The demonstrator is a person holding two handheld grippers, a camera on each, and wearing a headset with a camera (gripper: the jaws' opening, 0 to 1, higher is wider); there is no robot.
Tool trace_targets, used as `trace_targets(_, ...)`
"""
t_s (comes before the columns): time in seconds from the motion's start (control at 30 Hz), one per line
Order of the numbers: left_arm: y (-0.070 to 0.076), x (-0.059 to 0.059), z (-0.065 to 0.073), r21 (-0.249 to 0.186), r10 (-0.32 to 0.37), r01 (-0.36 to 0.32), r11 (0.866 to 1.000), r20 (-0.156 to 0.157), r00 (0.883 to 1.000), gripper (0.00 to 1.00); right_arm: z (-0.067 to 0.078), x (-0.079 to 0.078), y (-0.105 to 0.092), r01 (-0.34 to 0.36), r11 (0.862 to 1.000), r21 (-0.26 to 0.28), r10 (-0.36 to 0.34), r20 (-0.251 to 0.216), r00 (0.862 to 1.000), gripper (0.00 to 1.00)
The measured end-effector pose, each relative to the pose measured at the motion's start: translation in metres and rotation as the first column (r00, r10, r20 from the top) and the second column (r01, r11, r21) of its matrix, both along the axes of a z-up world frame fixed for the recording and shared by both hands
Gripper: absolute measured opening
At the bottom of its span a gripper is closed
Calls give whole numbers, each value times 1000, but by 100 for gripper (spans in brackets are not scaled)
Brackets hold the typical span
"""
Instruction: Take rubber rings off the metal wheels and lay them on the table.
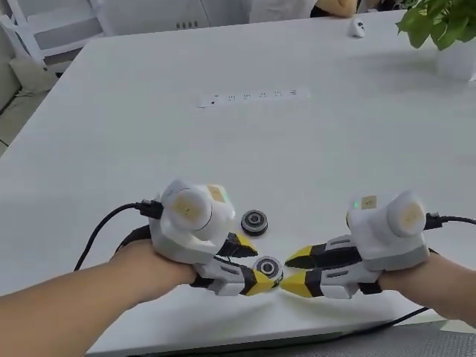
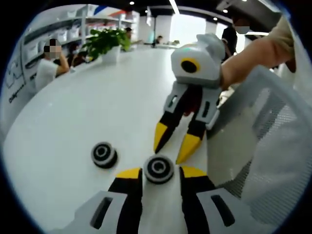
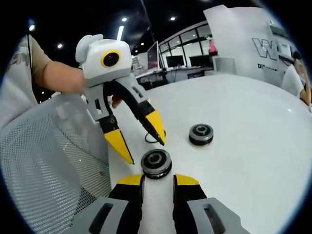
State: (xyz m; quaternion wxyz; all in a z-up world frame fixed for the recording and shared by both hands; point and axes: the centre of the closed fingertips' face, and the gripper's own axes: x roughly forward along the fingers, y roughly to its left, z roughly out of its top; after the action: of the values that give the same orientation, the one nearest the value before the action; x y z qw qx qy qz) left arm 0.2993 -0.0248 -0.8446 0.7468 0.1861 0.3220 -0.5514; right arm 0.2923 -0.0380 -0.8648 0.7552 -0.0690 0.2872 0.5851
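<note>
Left gripper (image 1: pixel 253 264) and right gripper (image 1: pixel 291 270) are nearest, tips facing each other at the near edge of the table (image 1: pixel 223 149). Near wheel (image 1: pixel 266 268) lies flat between them, hub up. Left jaws are parted about a wheel-width, with the tips bracketing the wheel in the left gripper view. Contact is unclear and I can make out no firm pinch. Right jaws are parted a bit narrower, tips just short of the wheel's other side, holding nothing. Rubber ring (image 3: pixel 156 174) is the black outer band, still seated on the metal hub.

Handling, as a judgement: the wheel looks small, stiff and dense. Its smooth metal will likely skid on the slick tabletop if pushed from one side only. The ring should be soft and stretchy, probably snug in a groove, so it wants peeling over the rim rather than a straight pull. Best hold is one gripper clamping the hub across its flat faces, leaving the band free. The other then nips the band at its outer edge and rolls it off. Clamping across the band would trap the ring.

Second wheel (image 1: pixel 254 220) lies just beyond, flat on the table, apart from both grippers, ring on too.

Farther out, a power strip (image 1: pixel 253 97) sits mid-table. At far right a white pot (image 1: pixel 455 63) holds a leafy green plant (image 1: pixel 439 18). A small white object (image 1: pixel 358 28) sits near the far edge, too small to identify.
</note>
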Motion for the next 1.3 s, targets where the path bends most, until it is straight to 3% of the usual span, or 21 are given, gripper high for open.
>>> trace_targets(0.33, -4, -1, -5, 10, -16, 16, 1000, 9, 1000, 24, 0, 1, 2, -4, 1000, 10, 4, 13, 1000, 17)
trace_targets(0.63, -7, 0, -6, 18, -43, 42, 999, 59, 997, 17, -1, 0, 2, -19, 1000, 2, 19, 23, 1000, 13)
trace_targets(0.83, -6, 3, -6, 1, -27, 27, 1000, 65, 997, 14, -1, 0, 3, -31, 999, -6, 32, 39, 999, 8)
trace_targets(0.97, -6, 2, -7, -4, -30, 30, 1000, 87, 996, 13, -2, 1, 2, -23, 1000, -11, 23, 46, 999, 6)
trace_targets(1.1, -6, 2, -6, -16, -18, 20, 1000, 91, 996, 13, -3, 6, 0, 31, 999, -9, -30, 47, 998, 0)
trace_targets(1.3, -6, 2, -7, -12, -15, 16, 1000, 100, 995, 13, -3, 5, 0, 59, 998, -3, -59, 40, 997, 0)
